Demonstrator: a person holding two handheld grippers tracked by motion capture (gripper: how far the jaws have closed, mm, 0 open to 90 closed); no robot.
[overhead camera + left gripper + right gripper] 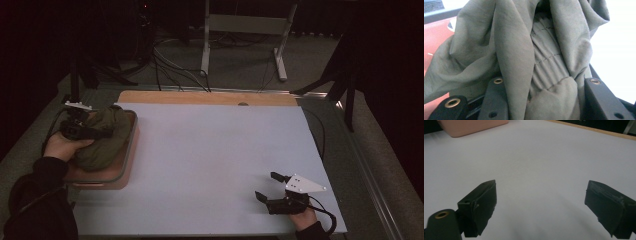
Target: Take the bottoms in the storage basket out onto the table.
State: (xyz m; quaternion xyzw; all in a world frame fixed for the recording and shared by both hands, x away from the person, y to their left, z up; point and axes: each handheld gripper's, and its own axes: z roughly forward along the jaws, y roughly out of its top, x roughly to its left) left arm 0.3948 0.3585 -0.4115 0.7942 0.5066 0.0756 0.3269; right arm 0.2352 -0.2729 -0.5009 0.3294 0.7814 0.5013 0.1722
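Note:
An olive-green garment (106, 137) is bunched up in a pink tray (122, 167) at the table's left edge. My left gripper (102, 134) is shut on the garment; in the left gripper view the cloth (544, 75), with its gathered stitched band, is packed between the two black jaws. Near the table's front right corner my right gripper (270, 186) stands open just above the white surface, its fingertips (484, 202) wide apart with nothing between them.
The white tabletop (210, 160) stretches between the two hands, with a wooden strip (205, 97) along its far edge. The pink tray's corner (471, 126) shows far off in the right gripper view. Table legs and cables stand on the dark floor beyond.

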